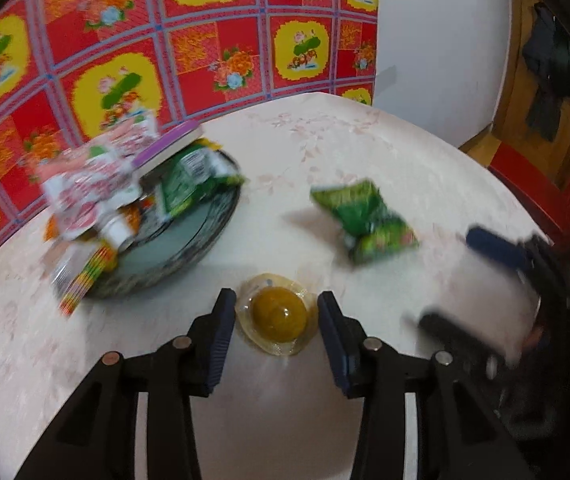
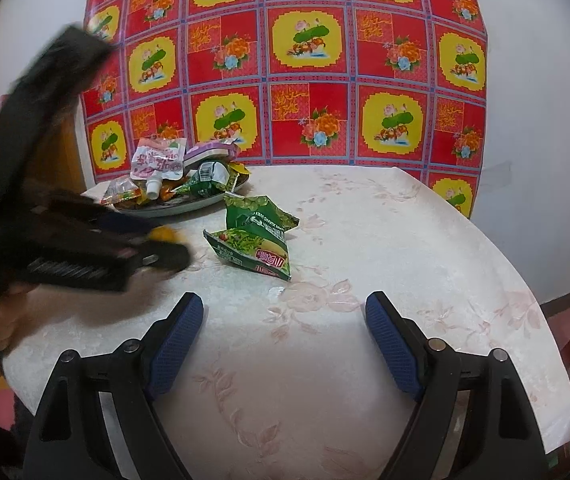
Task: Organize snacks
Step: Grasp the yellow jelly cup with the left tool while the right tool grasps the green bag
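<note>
The left gripper [image 1: 275, 316] has a jelly cup [image 1: 277, 314] lying between its two blue pads: the cup fills almost the whole gap, its clear rim just beside the pads on both sides, but whether the pads press on it cannot be told. The cup rests on the pale floral tablecloth [image 1: 325, 152], on the near side of the plate [image 1: 189, 252]. It is a small clear plastic cup with a wide sealed rim and an amber-yellow filling.

The right gripper [image 2: 285, 320] hangs over bare cloth with its jaws spread wide and nothing between them, well on the near side of the plate.

Between that gripper and the plate lie two green snack packets [image 2: 255, 232], crumpled, one overlapping the other, just beside the plate's rim but apart from it.

The plate is dark-rimmed and shallow. Heaped in it are a pink-and-white spouted drink pouch [image 2: 157, 162], a purple-edged box [image 2: 209, 151] leaning on the pile, a green packet [image 2: 205, 184], and some orange and striped wrappers [image 2: 123, 194] at the near edge.

Behind the plate hangs a red and yellow flowered cloth [image 2: 285, 72].
</note>
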